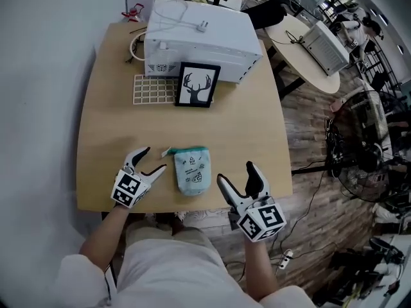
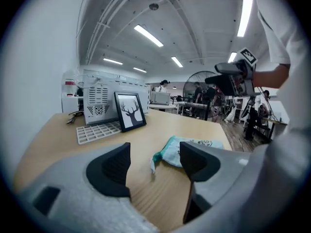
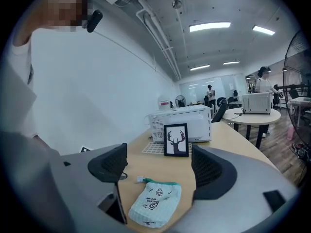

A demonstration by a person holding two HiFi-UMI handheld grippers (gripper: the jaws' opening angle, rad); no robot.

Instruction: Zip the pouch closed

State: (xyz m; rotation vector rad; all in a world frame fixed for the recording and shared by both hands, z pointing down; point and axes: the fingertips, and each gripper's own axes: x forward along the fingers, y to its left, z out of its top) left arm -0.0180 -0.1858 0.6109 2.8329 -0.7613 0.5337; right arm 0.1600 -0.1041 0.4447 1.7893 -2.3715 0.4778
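A pale mint pouch (image 1: 192, 169) with a green zipper edge lies flat on the wooden table (image 1: 109, 108), close to the front edge. Its white pull tab (image 1: 166, 151) sticks out to the left. My left gripper (image 1: 153, 160) hovers open just left of the pouch, jaws pointing at the tab, with nothing between them. In the left gripper view the pouch (image 2: 194, 147) lies just ahead of the left gripper (image 2: 154, 164). My right gripper (image 1: 236, 173) stands open to the right of the pouch and apart from it. In the right gripper view the pouch (image 3: 155, 203) shows between the jaws of the right gripper (image 3: 158, 166).
A white appliance (image 1: 199, 37) stands at the back of the table, with a framed deer picture (image 1: 197, 85) leaning in front of it and a white grid tray (image 1: 154, 90) beside that. A round table (image 1: 308, 50) and a fan (image 1: 369, 140) stand to the right.
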